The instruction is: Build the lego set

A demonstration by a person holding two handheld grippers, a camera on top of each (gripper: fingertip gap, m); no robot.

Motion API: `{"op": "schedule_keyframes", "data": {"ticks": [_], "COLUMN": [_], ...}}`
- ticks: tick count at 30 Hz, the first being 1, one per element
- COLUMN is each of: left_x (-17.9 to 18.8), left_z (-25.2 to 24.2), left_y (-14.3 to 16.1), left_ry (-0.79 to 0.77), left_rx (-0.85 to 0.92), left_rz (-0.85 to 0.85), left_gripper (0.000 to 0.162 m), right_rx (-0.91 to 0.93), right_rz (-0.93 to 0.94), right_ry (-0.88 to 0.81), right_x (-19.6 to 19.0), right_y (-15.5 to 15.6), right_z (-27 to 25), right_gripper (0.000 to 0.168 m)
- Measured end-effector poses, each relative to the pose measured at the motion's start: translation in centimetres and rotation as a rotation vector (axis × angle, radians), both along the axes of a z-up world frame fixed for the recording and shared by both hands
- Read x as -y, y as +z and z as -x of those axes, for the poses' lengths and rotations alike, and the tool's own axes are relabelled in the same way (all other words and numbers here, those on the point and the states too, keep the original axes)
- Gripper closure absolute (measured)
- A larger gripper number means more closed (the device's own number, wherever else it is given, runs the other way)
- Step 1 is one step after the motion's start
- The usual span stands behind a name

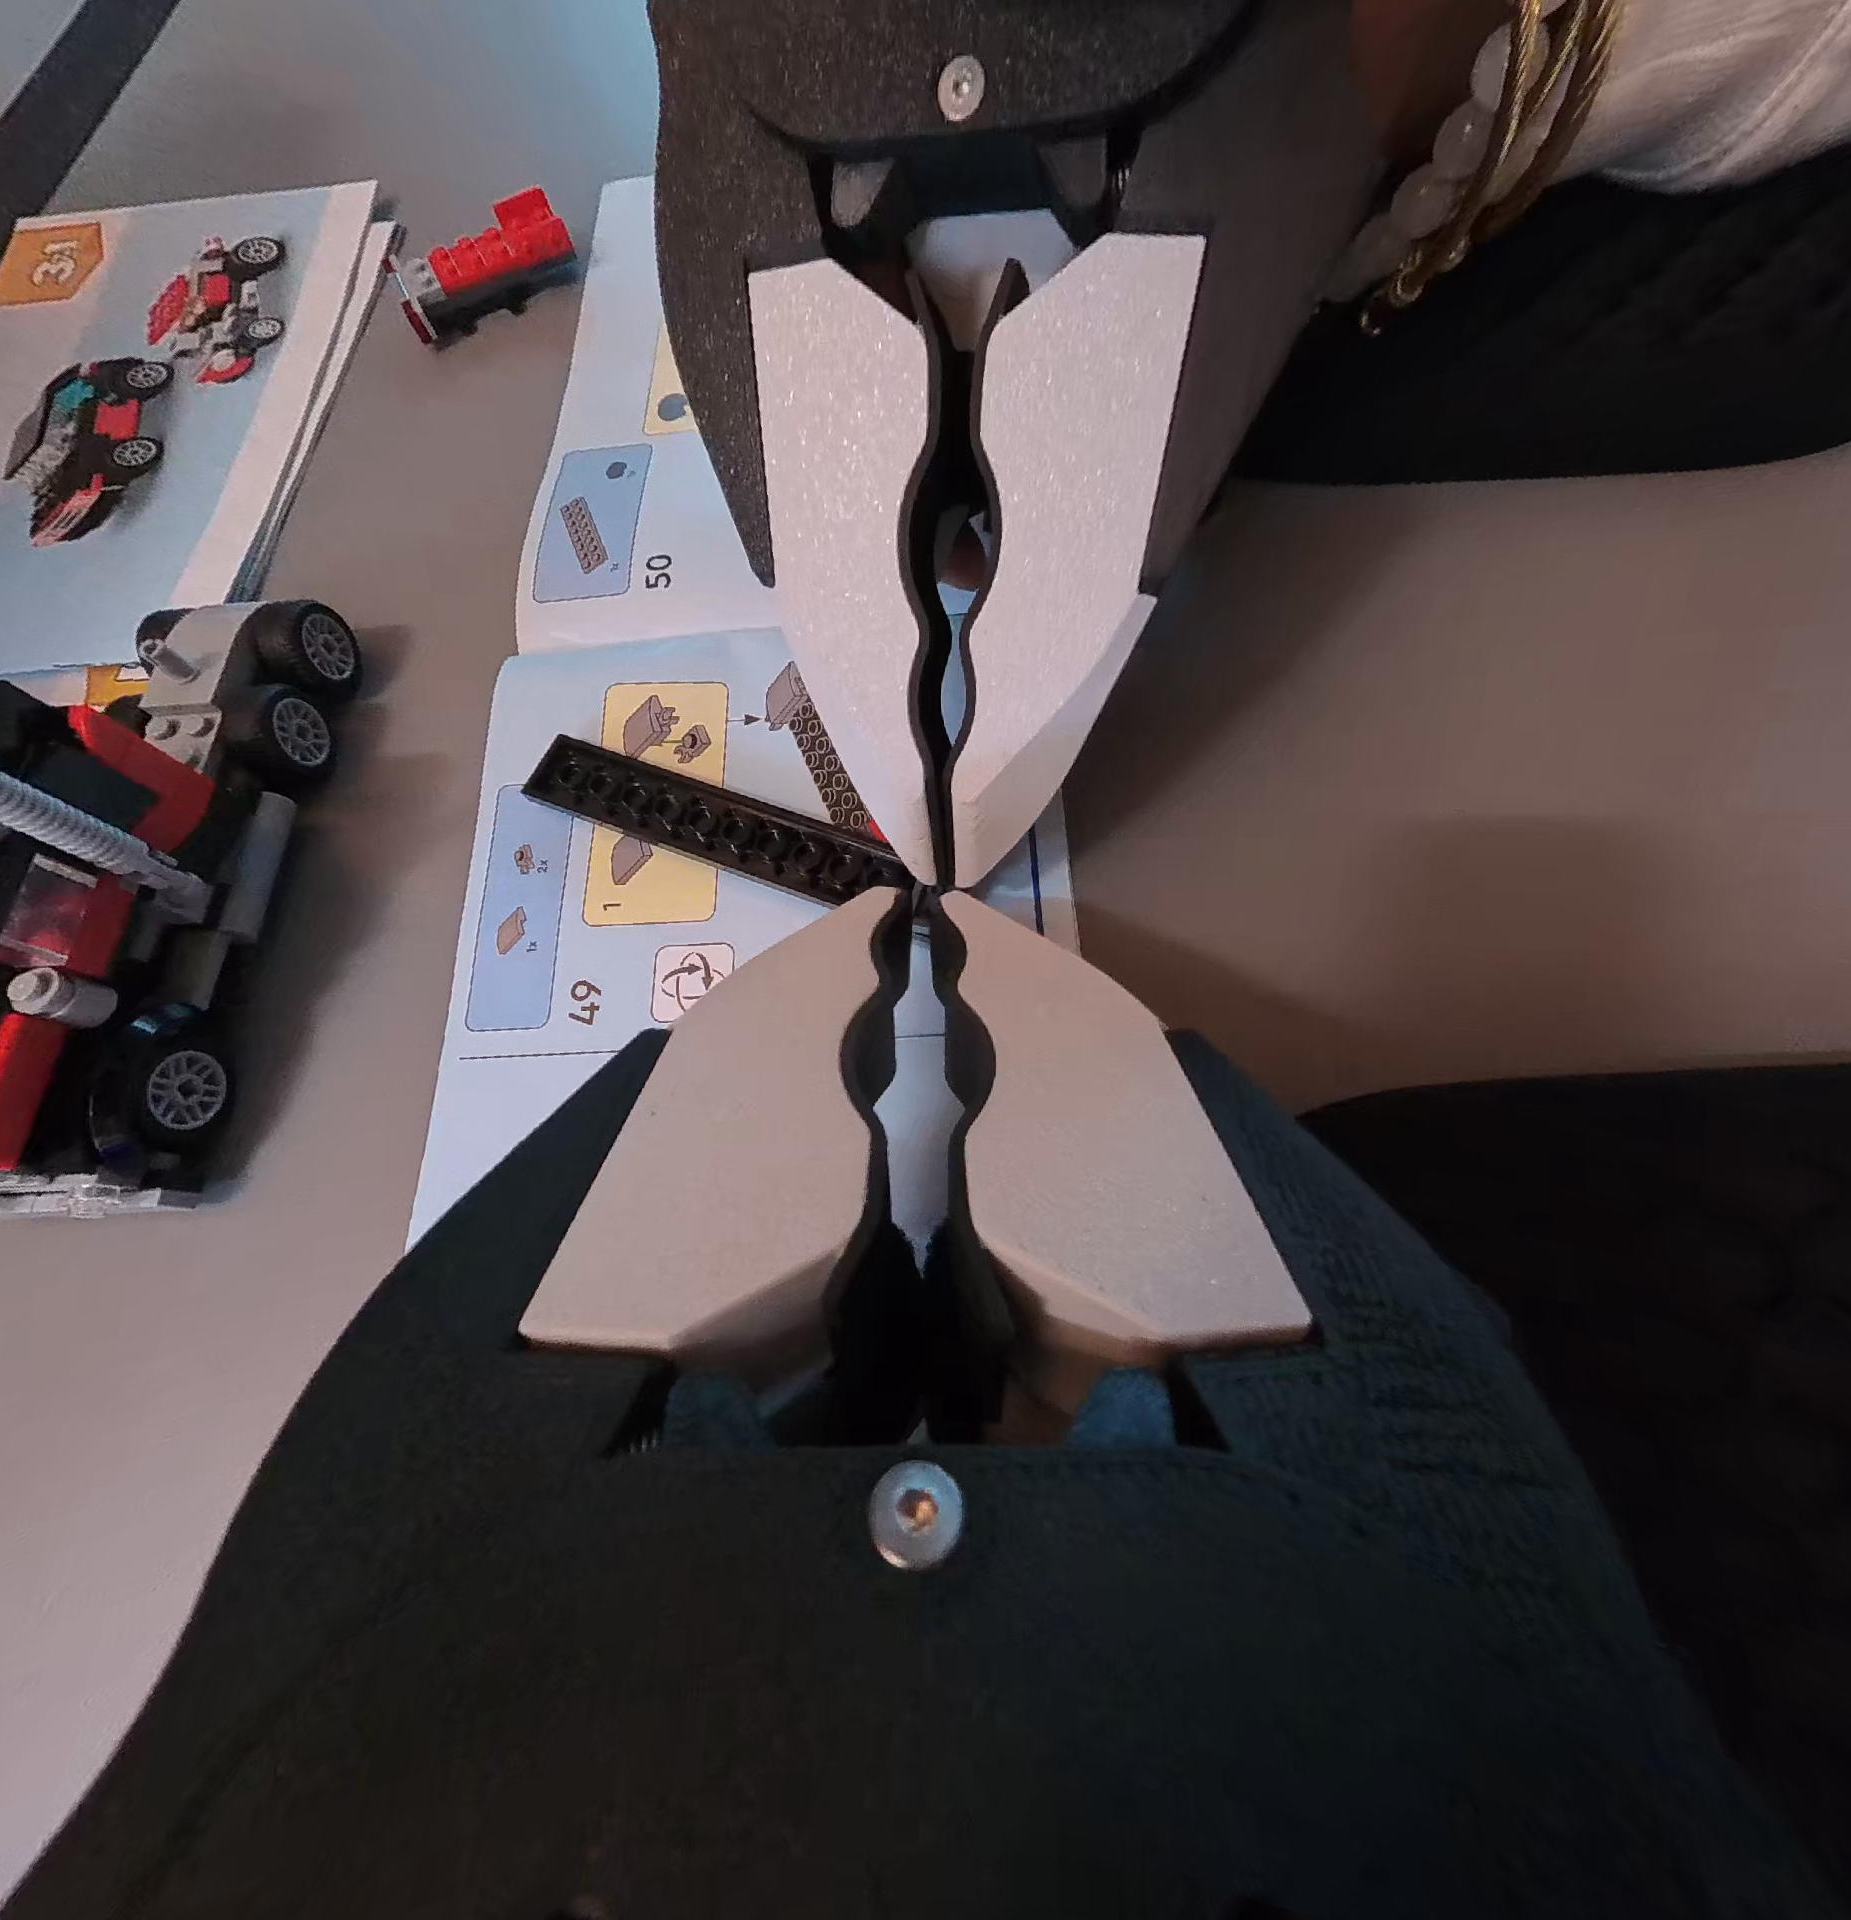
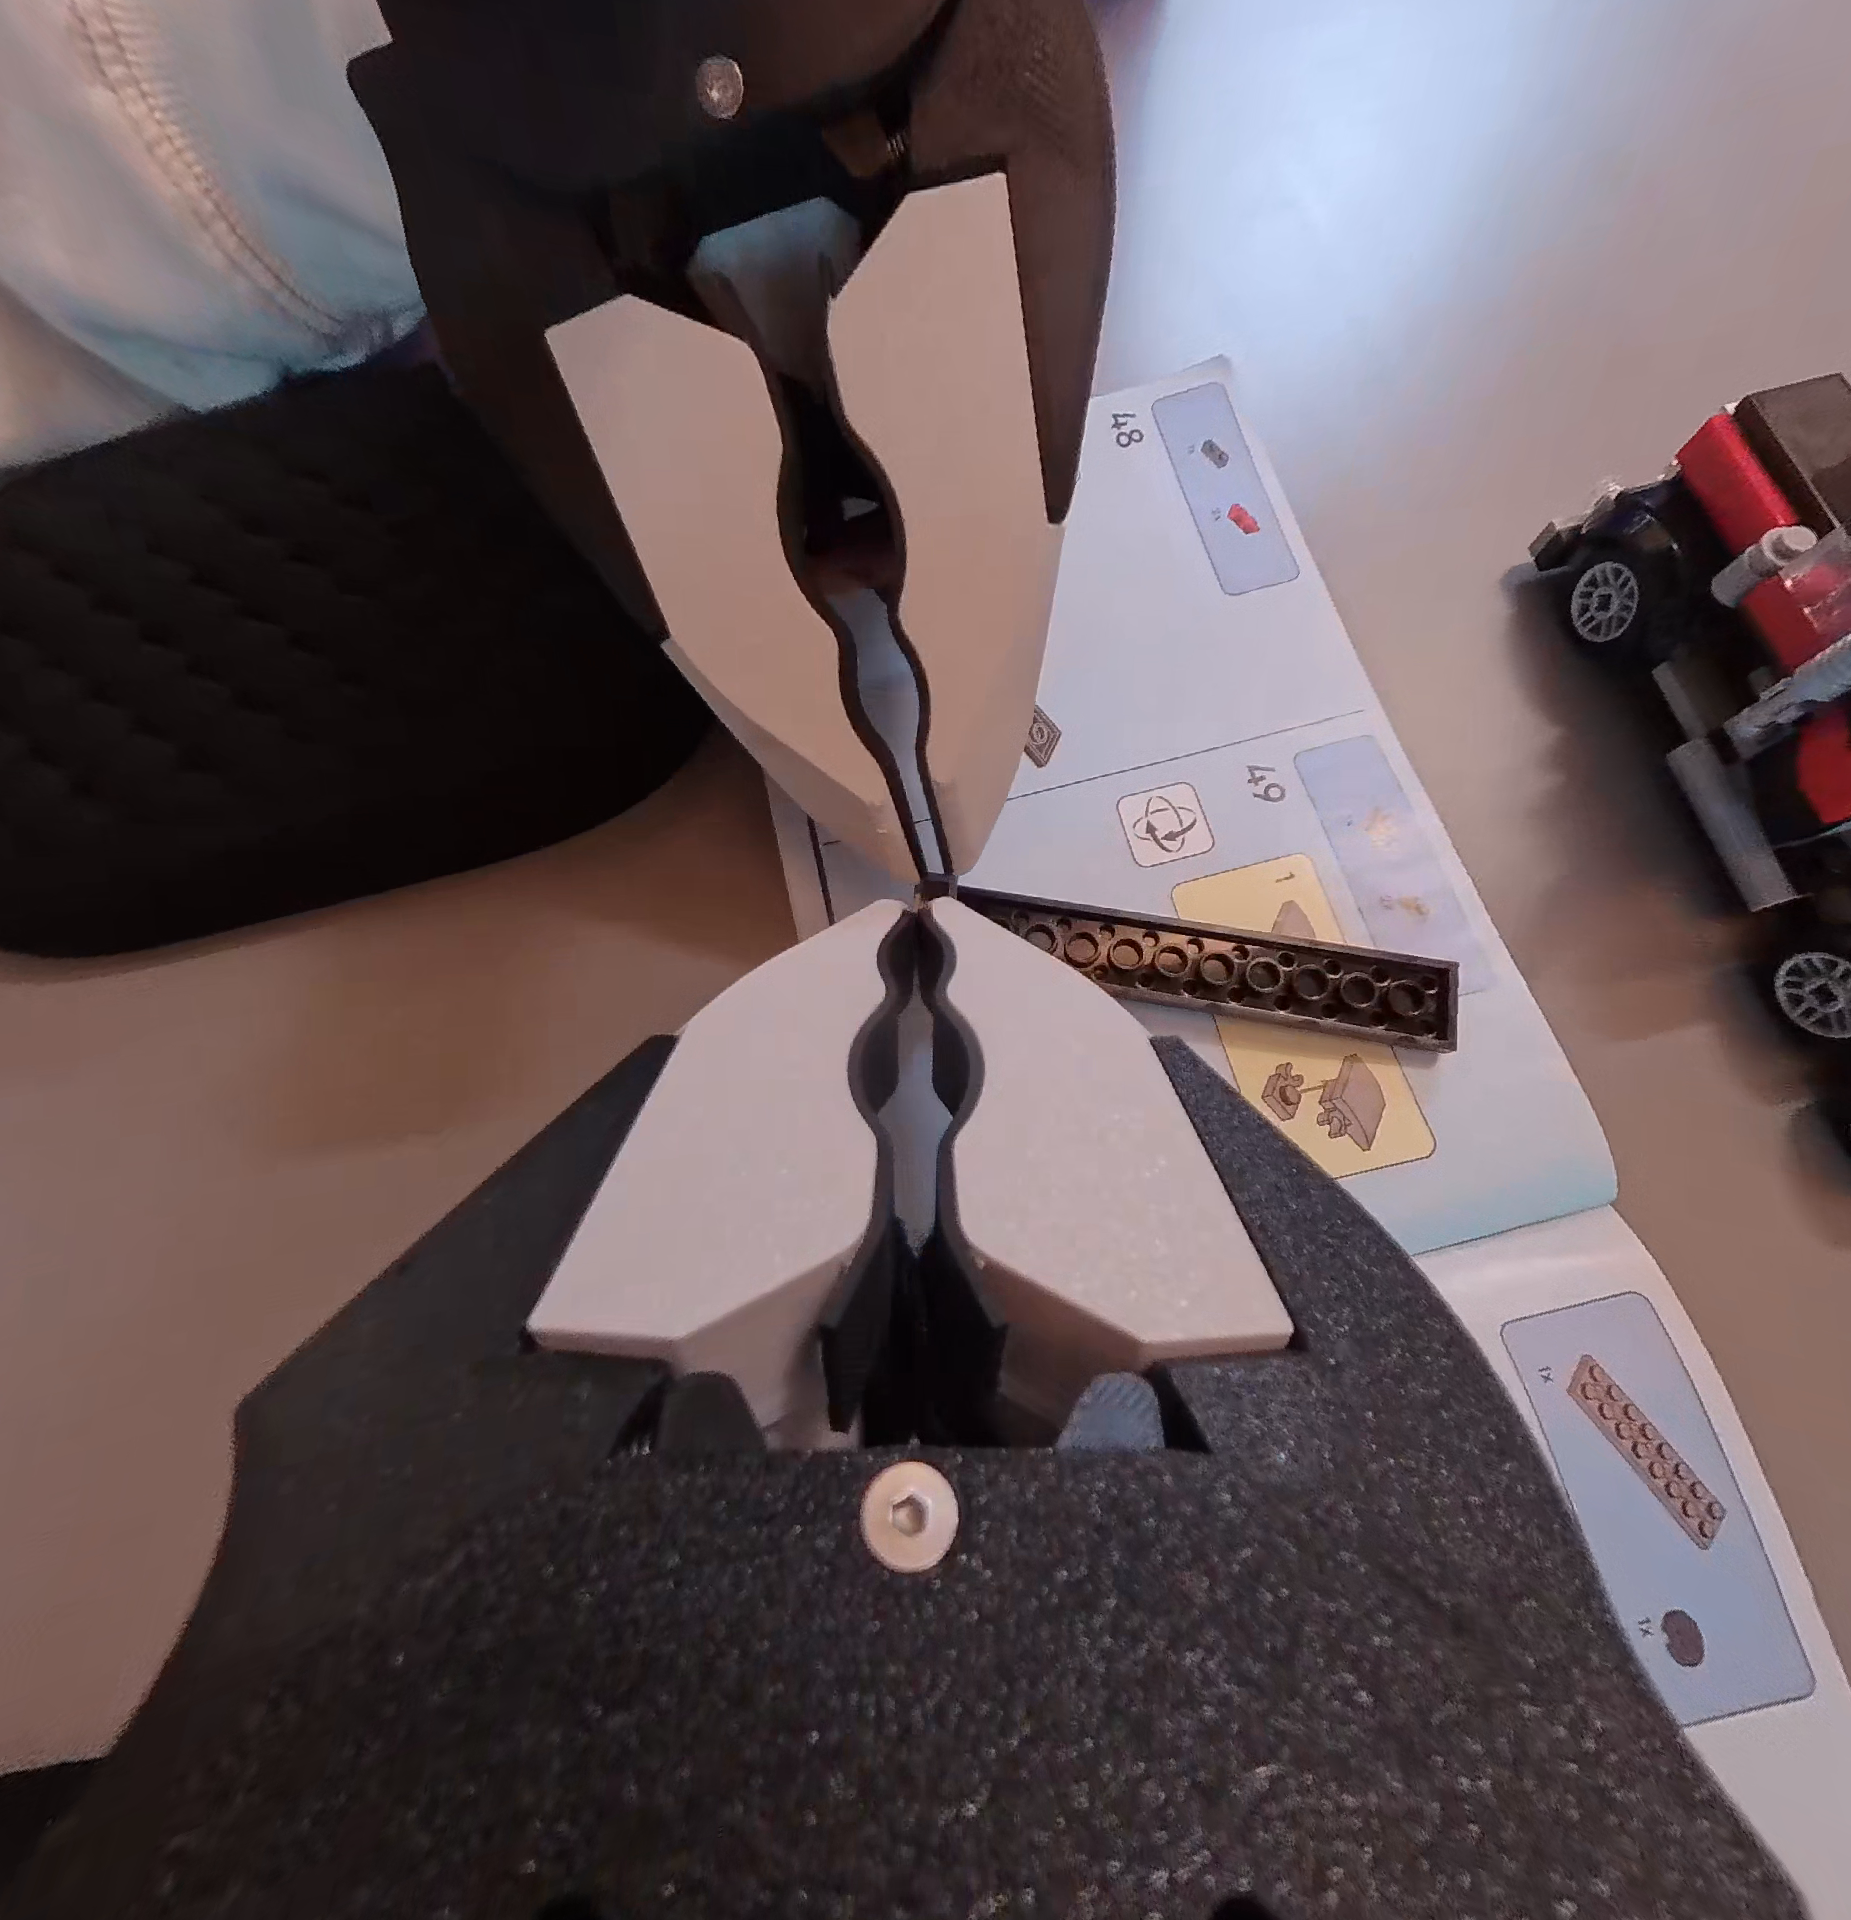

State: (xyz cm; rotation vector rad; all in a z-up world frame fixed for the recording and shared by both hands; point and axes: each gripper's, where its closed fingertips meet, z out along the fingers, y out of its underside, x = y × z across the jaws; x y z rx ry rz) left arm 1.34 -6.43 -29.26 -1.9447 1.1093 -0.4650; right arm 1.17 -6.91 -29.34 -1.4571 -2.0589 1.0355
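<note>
Left wrist view is showing my table [image 1: 1420, 779] stretching grey under everything, with the open instruction booklet [image 1: 547, 831] lying across it. My left gripper [image 1: 916, 902] and my right gripper [image 1: 936, 868] are meeting tip to tip over the booklet, each with its jaws pressed together, both pinching the near end of a long black plate [image 1: 713, 821]. The plate is sticking out sideways above the page, studs up in this view, hollow underside showing in the right wrist view [image 2: 1212, 977]. A half-built red and black truck [image 1: 110, 914] is sitting beside the booklet, a closed booklet [image 1: 152, 395] behind it, and a small red piece [image 1: 485, 260] farther off.
</note>
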Motion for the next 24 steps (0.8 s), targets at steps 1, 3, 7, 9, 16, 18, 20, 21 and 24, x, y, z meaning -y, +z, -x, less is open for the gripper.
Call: {"op": "schedule_keyframes", "data": {"ticks": [1,3,7,9,16,18,20,21,24], "left_x": [-0.02,-0.21,-0.3,-0.32,-0.51,-0.52,-0.53,-0.53,-0.53], "left_z": [0.01,0.1,0.06,0.05,-0.06,-0.06,-0.05,-0.05,-0.06], "left_y": [0.01,0.01,-0.06,-0.05,-0.17,-0.18,-0.2,-0.2,-0.21], "left_ry": [0.002,0.016,0.023,0.024,0.034,0.035,0.036,0.037,0.037], "left_rx": [0.001,0.002,0.001,0.003,-0.003,-0.002,-0.007,-0.01,-0.013], "left_rz": [0.001,0.003,0.01,0.013,0.016,0.019,0.013,0.009,0.005], "left_gripper": [0.159,0.16,0.161,0.161,0.161,0.161,0.161,0.161,0.161], "right_rx": [0.0,-0.001,-0.002,0.005,0.025,0.038,0.051,0.055,0.062], "right_rz": [0.009,0.024,0.06,0.086,0.085,0.069,0.02,-0.009,-0.036], "right_ry": [-0.007,-0.015,-0.026,-0.037,-0.078,-0.089,-0.093,-0.093,-0.103], "right_x": [-0.03,-0.06,-0.05,-0.05,-0.06,-0.07,-0.06,-0.08,-0.1], "right_y": [0.0,0.0,-0.01,0.0,-0.06,-0.1,-0.14,-0.17,-0.21], "right_z": [0.03,0.05,0.07,0.08,0.06,0.03,0.0,-0.02,-0.03], "right_gripper": [0.168,0.168,0.168,0.168,0.168,0.168,0.168,0.168,0.168]}}
